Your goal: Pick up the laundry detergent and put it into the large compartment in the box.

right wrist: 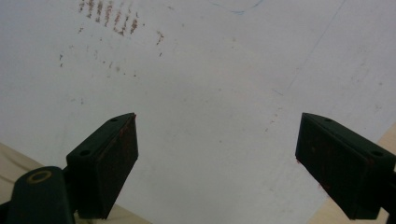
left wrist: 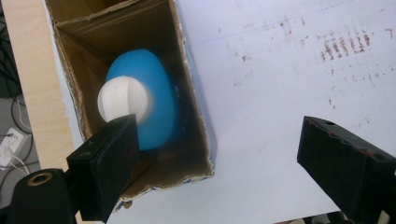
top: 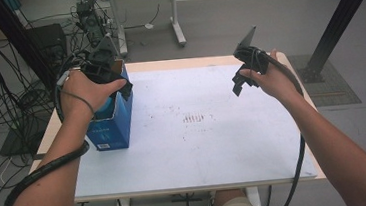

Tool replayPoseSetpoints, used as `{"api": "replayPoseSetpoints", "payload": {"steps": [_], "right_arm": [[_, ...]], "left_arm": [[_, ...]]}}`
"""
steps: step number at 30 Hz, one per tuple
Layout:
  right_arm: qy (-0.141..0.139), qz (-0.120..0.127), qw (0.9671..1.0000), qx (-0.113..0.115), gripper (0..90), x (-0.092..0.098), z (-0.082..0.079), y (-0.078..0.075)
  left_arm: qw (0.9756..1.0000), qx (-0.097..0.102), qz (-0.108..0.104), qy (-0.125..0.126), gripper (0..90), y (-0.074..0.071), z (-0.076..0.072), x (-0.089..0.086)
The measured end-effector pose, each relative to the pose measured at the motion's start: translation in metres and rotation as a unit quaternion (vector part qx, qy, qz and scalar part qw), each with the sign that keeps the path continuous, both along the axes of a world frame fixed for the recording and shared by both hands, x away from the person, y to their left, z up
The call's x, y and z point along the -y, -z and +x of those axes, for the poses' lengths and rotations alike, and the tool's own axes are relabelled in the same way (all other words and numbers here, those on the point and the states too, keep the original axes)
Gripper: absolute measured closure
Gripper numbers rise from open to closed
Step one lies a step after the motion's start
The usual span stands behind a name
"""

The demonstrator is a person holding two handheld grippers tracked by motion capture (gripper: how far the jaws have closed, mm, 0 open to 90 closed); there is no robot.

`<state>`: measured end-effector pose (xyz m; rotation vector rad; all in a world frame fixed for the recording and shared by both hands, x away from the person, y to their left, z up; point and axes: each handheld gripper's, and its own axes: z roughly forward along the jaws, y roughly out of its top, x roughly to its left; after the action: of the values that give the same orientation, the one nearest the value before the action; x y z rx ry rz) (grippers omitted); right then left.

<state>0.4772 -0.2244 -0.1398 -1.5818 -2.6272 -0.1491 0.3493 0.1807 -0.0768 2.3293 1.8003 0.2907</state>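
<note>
Fingers of left gripper (left wrist: 219,163) wide, nothing between, above open blue box (top: 113,120) at left edge of surface (top: 200,146); blue-and-white object (left wrist: 140,105) inside, low. Lift straight, clear of cardboard rim. Right gripper (right wrist: 217,161) wide, holding nothing. Box bottom shadowed; object's shape hard to make out.

**Blue, white and brown on my screens**

I see a blue box (top: 110,127) with a bare brown cardboard inside. In it lies a bright blue bottle (left wrist: 144,100) with a white cap (left wrist: 123,98). My counter (top: 214,140) is white with a pale wood rim, marked by rows of small reddish-brown smudges (top: 194,117). Both pairs of jaws are black, with rusty red specks along their edges.
</note>
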Motion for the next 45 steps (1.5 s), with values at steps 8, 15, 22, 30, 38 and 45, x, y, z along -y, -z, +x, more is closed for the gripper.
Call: {"api": "replayPoseSetpoints", "payload": {"steps": [8, 15, 22, 30, 38, 45], "right_arm": [[0.0, -0.004, 1.0, -0.001, 12.9, 0.0, 0.001, -0.001], [0.0, -0.003, 1.0, 0.004, 12.9, 0.001, 0.001, -0.006], [0.002, -0.005, 1.0, 0.004, 12.9, 0.002, 0.002, -0.008], [0.002, -0.005, 1.0, 0.003, 12.8, 0.002, 0.002, -0.008], [0.004, -0.005, 1.0, 0.004, 12.9, 0.003, 0.003, -0.008], [0.005, -0.004, 1.0, 0.004, 12.8, 0.003, 0.002, -0.009]], "left_arm": [[0.9997, 0.01, -0.005, 0.022, 13.0, -0.004, -0.008, 0.012], [0.9987, 0.01, 0.0, 0.05, 12.4, -0.008, -0.014, 0.03], [0.997, 0.017, -0.005, 0.075, 10.8, -0.012, -0.018, 0.046], [0.995, 0.012, -0.012, 0.098, 8.5, -0.01, -0.017, 0.059], [0.9938, 0.012, -0.018, 0.109, 7.3, -0.009, -0.016, 0.063], [0.9934, 0.015, -0.02, 0.112, 7.3, -0.007, -0.016, 0.063]]}}
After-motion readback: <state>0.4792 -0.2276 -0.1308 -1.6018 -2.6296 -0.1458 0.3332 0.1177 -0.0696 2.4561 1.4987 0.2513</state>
